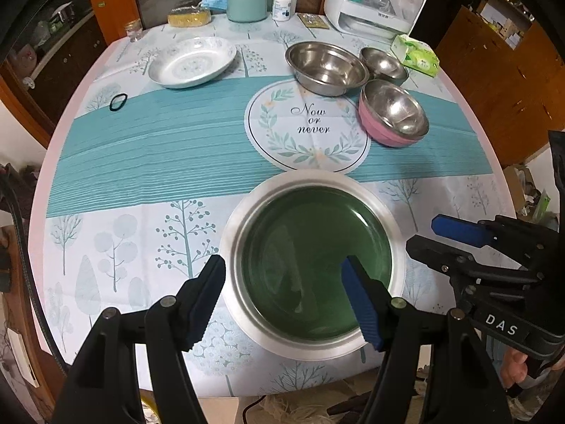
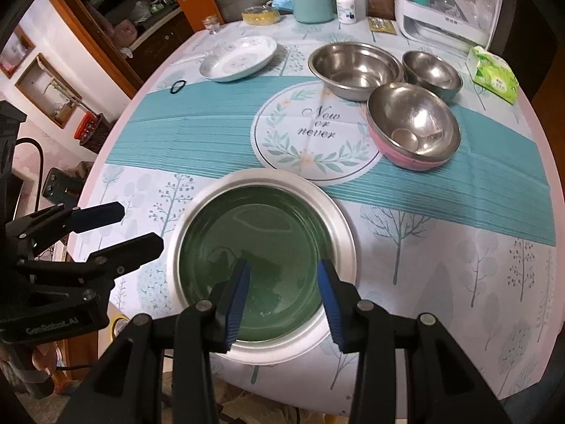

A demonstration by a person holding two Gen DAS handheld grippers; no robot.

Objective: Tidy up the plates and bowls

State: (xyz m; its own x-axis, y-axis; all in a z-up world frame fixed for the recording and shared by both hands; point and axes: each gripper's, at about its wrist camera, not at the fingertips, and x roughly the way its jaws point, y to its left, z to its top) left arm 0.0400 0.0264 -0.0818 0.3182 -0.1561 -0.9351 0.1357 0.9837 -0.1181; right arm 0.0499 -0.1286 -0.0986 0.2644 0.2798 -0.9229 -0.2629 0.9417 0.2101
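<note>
Both grippers, left (image 1: 286, 300) and right (image 2: 284, 304), hung apart, empty, above the green plate (image 1: 310, 258); it looked stiff, slippery, breakable, best pinched at its rim.

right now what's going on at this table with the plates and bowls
A person is tidying dishes with a two-finger gripper in each hand. Both the left gripper and the right gripper are open and hold nothing, hovering over a green plate that sits inside a silver plate at the near edge of the table. Farther back, a white plate, two steel bowls and a pink bowl with a steel lining wait untouched.
</note>
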